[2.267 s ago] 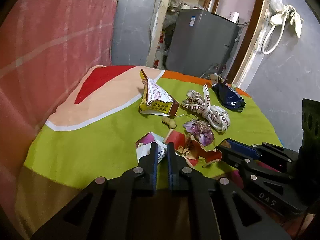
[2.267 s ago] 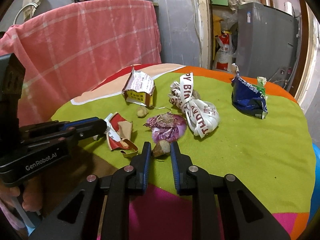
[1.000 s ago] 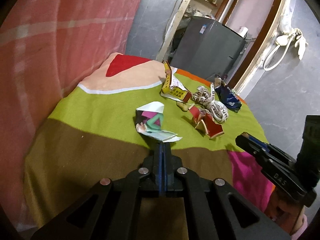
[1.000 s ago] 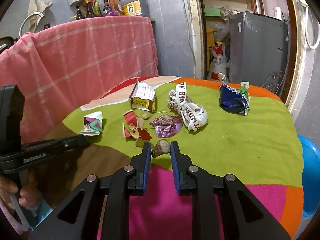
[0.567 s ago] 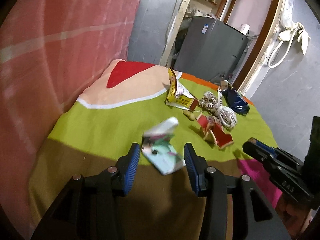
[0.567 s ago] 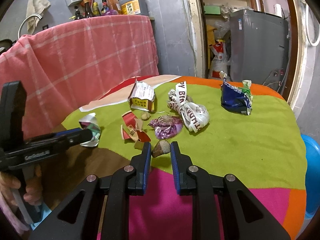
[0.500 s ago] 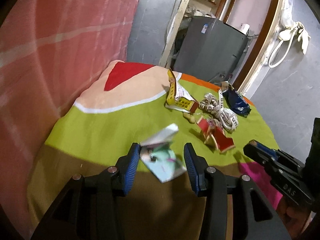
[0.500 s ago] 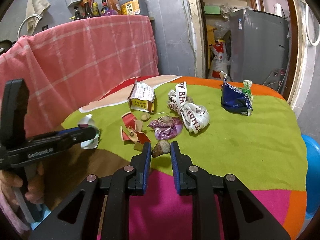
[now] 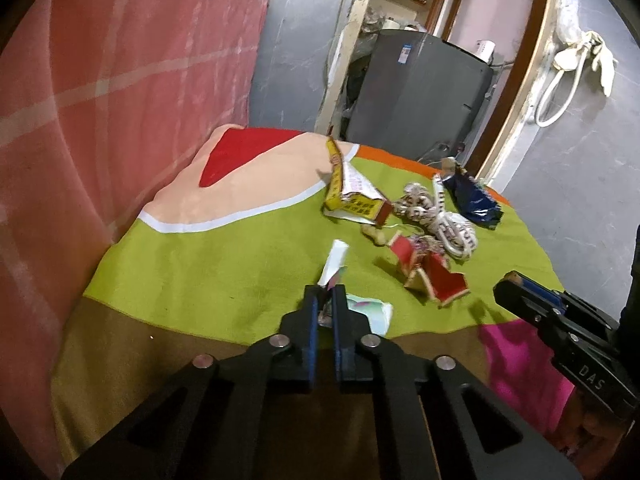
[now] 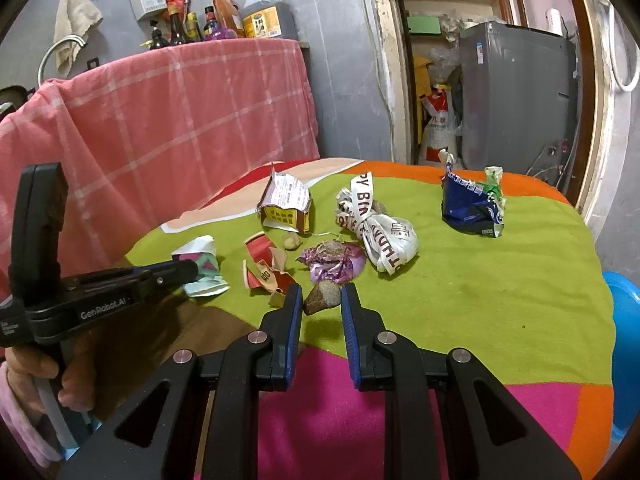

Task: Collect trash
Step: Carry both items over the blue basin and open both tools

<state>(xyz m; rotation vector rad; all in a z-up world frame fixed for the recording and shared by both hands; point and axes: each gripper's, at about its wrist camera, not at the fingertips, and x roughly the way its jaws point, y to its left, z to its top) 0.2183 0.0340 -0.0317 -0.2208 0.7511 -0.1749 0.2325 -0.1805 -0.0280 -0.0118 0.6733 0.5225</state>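
Observation:
Trash lies on a round table with a multicoloured cloth (image 9: 208,264). My left gripper (image 9: 325,300) is shut on a crumpled white, pink and teal paper (image 9: 366,312), also in the right wrist view (image 10: 202,268). My right gripper (image 10: 320,300) is shut on a brown stone-like lump (image 10: 322,298) held over the cloth. On the table lie torn red card pieces (image 10: 266,270), a purple foil wrapper (image 10: 334,264), a yellow carton (image 10: 286,208), a white printed ribbon (image 10: 376,228) and a blue snack bag (image 10: 472,208).
A pink checked cloth (image 10: 172,132) covers furniture at the left with bottles on top. A grey appliance (image 10: 516,92) stands behind the table. A blue bin (image 10: 624,340) sits at the table's right edge. A small peanut-like bit (image 10: 292,242) lies by the carton.
My left gripper opened half a second ago and the paper slipped between its fingers. It has now shut on the paper again. My right gripper keeps its hold on the lump.

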